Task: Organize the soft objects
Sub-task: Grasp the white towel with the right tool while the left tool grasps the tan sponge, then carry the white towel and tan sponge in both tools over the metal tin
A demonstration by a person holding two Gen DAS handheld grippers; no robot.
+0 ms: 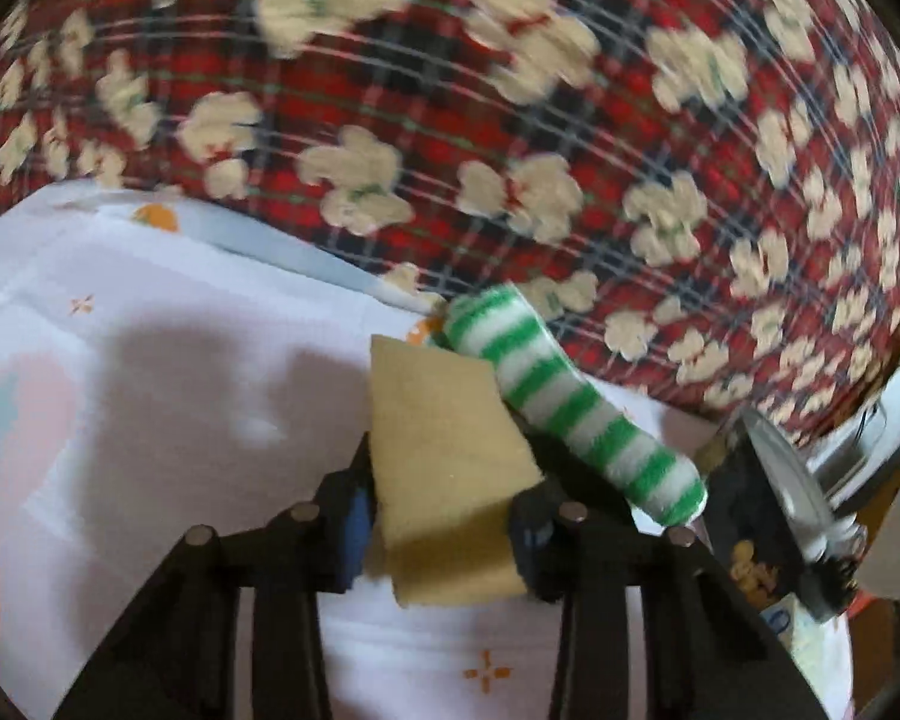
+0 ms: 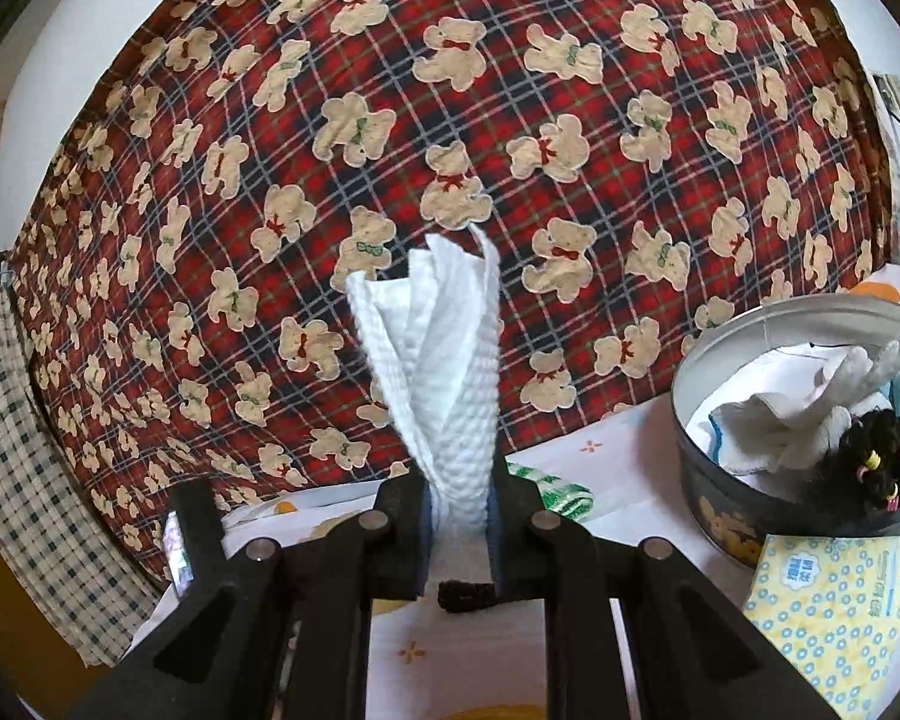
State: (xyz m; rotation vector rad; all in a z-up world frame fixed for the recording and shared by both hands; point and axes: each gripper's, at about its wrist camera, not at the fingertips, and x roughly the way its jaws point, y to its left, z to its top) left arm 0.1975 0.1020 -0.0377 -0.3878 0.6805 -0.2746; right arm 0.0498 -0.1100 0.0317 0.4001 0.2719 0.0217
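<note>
Yellow sponge (image 1: 450, 468) fills the gap between the fingers of the left gripper (image 1: 444, 516), whose pads press on its two sides and hold it just above the white patterned tablecloth (image 1: 180, 372). A green-and-white striped roll of cloth (image 1: 564, 402) lies beside the sponge, touching its right edge and slanting toward the red plaid bear-print fabric (image 1: 510, 120) behind the table. White embossed paper towel (image 2: 444, 360), folded into a bunch, stands upright from the right gripper (image 2: 459, 528), whose fingers are nearly closed and pinch its lower end. To the right of that gripper sits a round metal tin (image 2: 810, 510) on the table, holding white cloths and a dark hair tie with coloured beads; a yellow tissue pack (image 2: 828, 600) lies just in front of the tin.
</note>
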